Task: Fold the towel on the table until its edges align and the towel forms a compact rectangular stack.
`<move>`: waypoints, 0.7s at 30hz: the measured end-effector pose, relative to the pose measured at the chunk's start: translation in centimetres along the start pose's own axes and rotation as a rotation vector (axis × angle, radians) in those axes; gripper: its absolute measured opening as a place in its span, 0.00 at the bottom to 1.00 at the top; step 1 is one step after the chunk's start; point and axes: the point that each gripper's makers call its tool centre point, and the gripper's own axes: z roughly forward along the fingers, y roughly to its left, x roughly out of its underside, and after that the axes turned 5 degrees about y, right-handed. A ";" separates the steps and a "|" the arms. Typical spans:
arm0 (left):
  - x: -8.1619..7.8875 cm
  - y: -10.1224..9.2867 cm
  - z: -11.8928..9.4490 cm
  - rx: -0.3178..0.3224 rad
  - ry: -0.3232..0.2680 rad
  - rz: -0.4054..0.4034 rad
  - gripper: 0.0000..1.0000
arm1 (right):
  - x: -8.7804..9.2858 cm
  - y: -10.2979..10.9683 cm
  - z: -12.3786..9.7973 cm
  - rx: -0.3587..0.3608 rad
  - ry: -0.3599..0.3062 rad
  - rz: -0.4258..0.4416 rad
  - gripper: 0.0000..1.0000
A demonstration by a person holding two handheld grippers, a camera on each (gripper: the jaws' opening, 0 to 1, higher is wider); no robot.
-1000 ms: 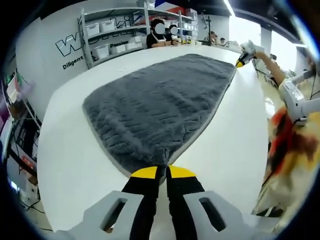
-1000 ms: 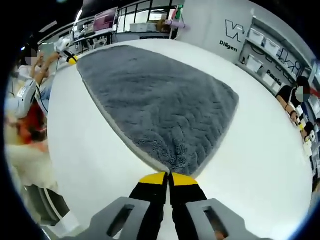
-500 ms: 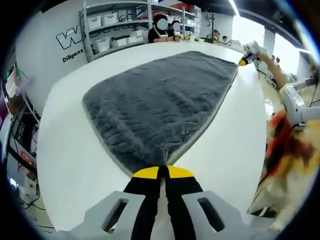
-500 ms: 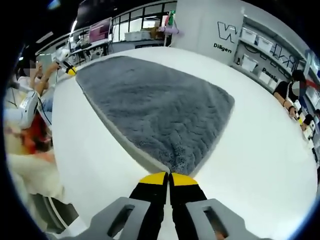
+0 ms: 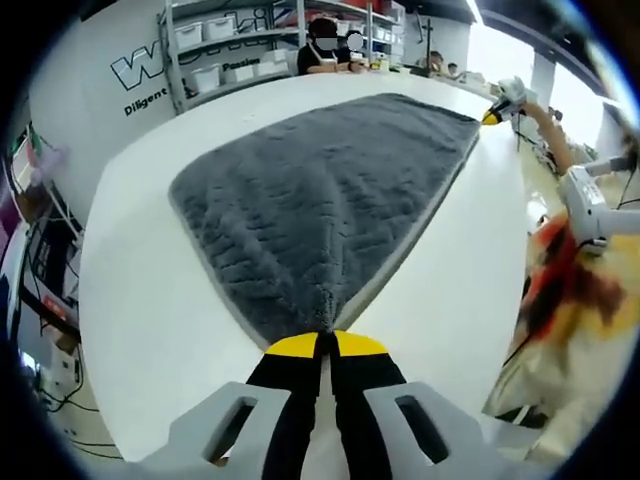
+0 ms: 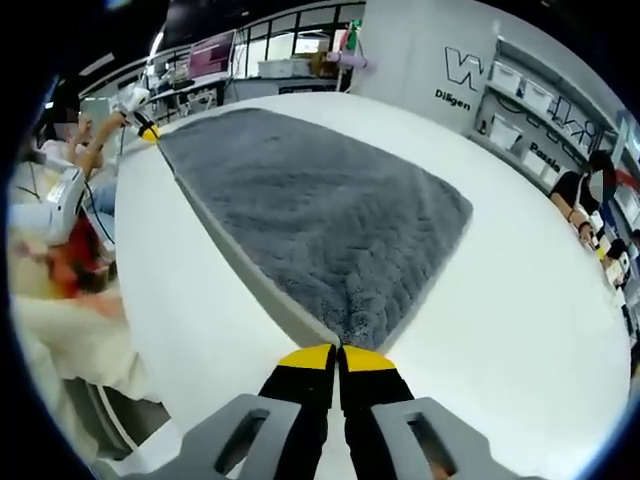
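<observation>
Left gripper view: grey plush towel [image 5: 330, 190] flat, corner pinched.

1. A large white table [image 5: 140, 260] with a rounded edge carries everything.
2. A grey plush towel [image 5: 320, 190] lies spread flat on the table, with bare white surface around it on all visible sides.

A dark grey towel [image 5: 320, 190] with a ridged weave is lying on a white table [image 5: 140, 300]; black, yellow-tipped jaws are showing.
</observation>
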 end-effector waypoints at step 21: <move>2.6 -2.7 -1.5 0.021 0.037 0.011 0.03 | 1.8 2.6 -1.9 -0.023 0.031 -0.045 0.00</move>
